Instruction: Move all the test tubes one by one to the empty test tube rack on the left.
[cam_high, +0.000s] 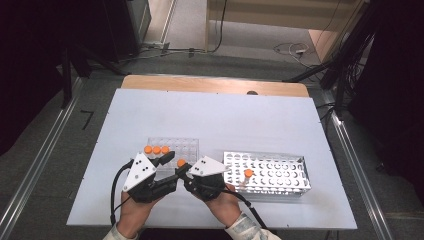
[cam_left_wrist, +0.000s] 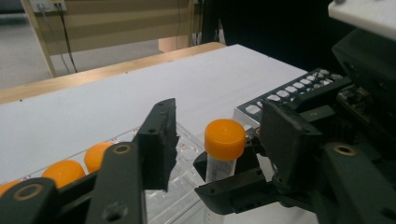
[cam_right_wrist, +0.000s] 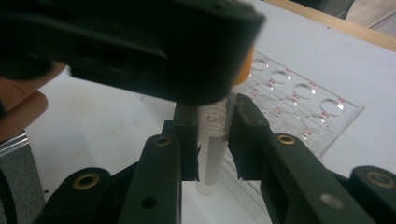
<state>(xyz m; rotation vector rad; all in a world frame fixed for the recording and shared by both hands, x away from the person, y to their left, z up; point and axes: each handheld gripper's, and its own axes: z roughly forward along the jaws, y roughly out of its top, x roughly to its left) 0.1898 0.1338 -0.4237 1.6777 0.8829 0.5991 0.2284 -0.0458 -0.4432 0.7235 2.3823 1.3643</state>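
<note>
Orange caps first: three capped tubes (cam_high: 156, 149) stand in the far-left row of the clear plastic rack (cam_high: 186, 145), left of centre on the white table (cam_high: 210, 120).

Left gripper (cam_high: 168, 159) sits just right of them, jaws spread wide, gripping nothing. In the left gripper view its jaws straddle the cap (cam_left_wrist: 224, 136) of a fourth tube without touching it; gap on both sides.

That tube (cam_right_wrist: 212, 140) is the one in play. It stands upright just off the clear rack's near-right corner, held off the table as far as I can tell. Right gripper (cam_right_wrist: 212, 135) is clamped on the tube's clear body, below the cap, jaws pressing both sides. The left gripper's jaw overhangs it in the right gripper view and hides most of the cap.

Further right: metal rack (cam_high: 280, 172) with one orange-capped tube (cam_high: 248, 173) already seated near its left end, the rest of its holes open.

My read: mid-handover or an uncapping step. The right gripper steadies the tube while the left lines up on the cap.

Next move likely needs the left jaws centred on the cap, then closed squarely. Right gripper must hold firm so the tube doesn't tilt or slip. Room between the two tools is tight; watch for jaw-on-jaw contact.
</note>
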